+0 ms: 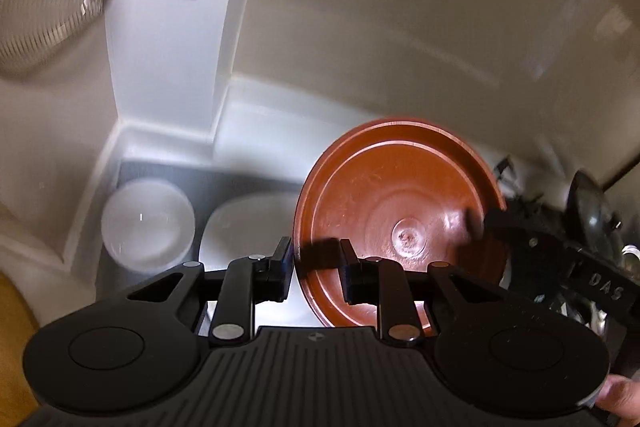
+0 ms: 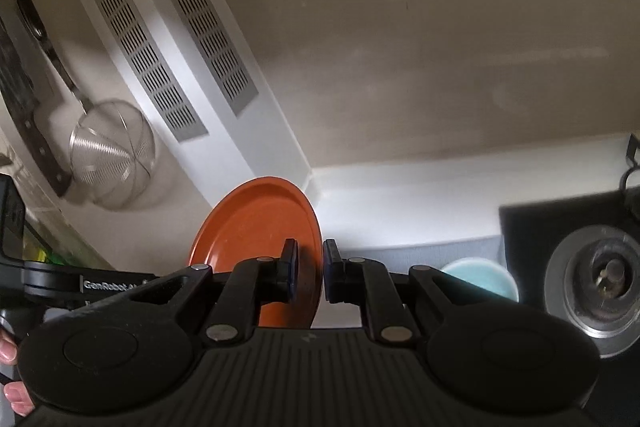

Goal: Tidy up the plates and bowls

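Above the counter (image 1: 256, 147), I hold the brown plate (image 1: 400, 211) clear of the surface with both grippers. My left gripper (image 1: 316, 267) is clamped on the plate's near rim, one pad outside the rim and one against the underside. My right gripper (image 2: 310, 271) is clamped on the rim at the opposite side, and in its view the plate stands nearly on edge. The plate is tilted, with its underside facing the left wrist camera.

Hazards from this position:

1. Slip. Both grips bear only on a thin, smooth rim. If either hand twists relative to the other, I judge the rim may rotate out of the pads and the plate may drop.
2. Opposing pull. If my hands drift apart or together, the load passes to one grip, which may not hold.
3. Collision below. A white bowl (image 1: 148, 223) and a pale plate (image 1: 248, 223) sit on the grey mat (image 1: 160, 167) under the left side. A light blue bowl (image 2: 480, 277) sits near the stove burner (image 2: 596, 279) on the right. A dropped or low-swung plate could strike any of these.
4. Collision at the side. A wire strainer (image 2: 112, 163) hangs on the wall to the left, and a wide swing could catch it.

Both frames are blurred, so the exact pad contact cannot be confirmed.
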Demonstrator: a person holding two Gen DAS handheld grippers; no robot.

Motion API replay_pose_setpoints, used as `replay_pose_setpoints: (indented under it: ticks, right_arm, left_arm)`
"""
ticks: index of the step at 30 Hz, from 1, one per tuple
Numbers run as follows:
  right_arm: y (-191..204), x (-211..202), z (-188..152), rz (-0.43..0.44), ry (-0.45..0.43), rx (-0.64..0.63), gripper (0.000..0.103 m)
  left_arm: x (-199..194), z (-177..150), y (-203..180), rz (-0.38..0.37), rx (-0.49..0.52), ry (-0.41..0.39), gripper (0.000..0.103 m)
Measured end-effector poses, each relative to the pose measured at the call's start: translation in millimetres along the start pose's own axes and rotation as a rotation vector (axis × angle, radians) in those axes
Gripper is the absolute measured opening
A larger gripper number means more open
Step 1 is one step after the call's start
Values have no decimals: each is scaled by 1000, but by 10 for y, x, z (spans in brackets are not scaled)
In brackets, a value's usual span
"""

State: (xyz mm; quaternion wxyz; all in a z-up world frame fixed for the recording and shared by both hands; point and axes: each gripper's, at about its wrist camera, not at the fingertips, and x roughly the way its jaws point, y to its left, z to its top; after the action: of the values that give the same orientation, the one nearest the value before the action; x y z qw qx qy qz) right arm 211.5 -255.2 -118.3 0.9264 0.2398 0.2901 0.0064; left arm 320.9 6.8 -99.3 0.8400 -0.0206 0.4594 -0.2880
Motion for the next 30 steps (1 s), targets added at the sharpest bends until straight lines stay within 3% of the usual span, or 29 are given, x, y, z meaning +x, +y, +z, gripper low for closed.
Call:
replay_pose_setpoints:
  ticks: [3, 7, 12, 19, 30]
  right_arm:
    - [117, -212, 149, 4, -64, -21, 14]
    - [315, -318, 323, 11, -119, -120, 14]
    - [184, 59, 321, -12, -79, -96, 14]
    - [-52, 770, -79, -94, 39, -123, 11]
    - [-194, 1291, -517, -170, 127, -130, 11]
  left_arm:
    - [-340, 80, -114, -22, 44, -108, 24]
    - [-483, 127, -300, 53, 149, -214, 28]
    - [-38, 166, -193, 76, 100, -117, 28]
    - [684, -54, -22, 171, 88, 28, 28]
    - [1333, -208, 205, 220, 43, 119, 28]
